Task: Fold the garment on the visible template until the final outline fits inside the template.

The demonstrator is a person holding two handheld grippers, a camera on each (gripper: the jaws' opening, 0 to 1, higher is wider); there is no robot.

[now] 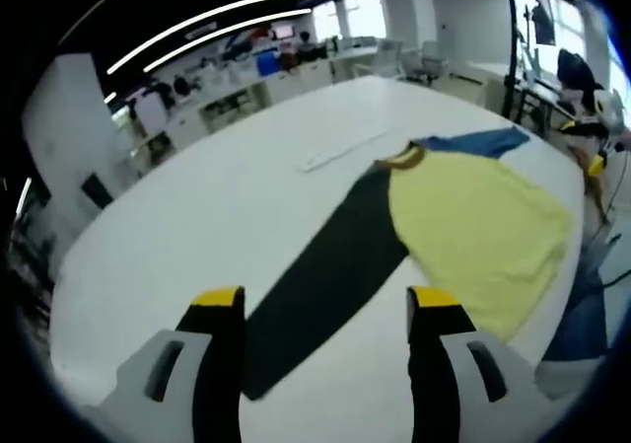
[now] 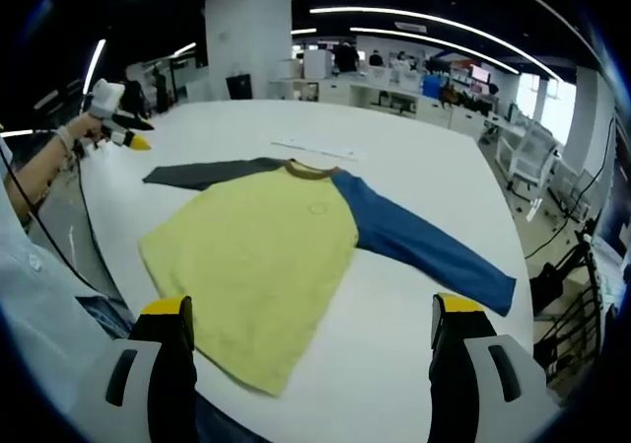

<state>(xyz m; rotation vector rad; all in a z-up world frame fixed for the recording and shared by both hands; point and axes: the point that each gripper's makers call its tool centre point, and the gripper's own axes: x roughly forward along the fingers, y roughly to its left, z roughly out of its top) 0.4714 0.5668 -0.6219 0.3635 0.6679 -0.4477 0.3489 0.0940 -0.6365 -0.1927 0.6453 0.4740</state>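
Garment (image 2: pixel 266 256) flat on table (image 2: pixel 414 157), both jaws wide, empty

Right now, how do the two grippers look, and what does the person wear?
Both the left gripper and the right gripper have black jaws with yellow tips on grey bodies. The person's sleeve is pale blue. A black cable hangs beside it.

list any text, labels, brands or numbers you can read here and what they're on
No readable text in either view.
Shirt: a faint round mark on the yellow chest, too small to read.
White strip on the table beyond the collar: no legible print.
Background screens and desks: too far and blurred to read.
Left tool and right tool: yellow tips, no markings visible.
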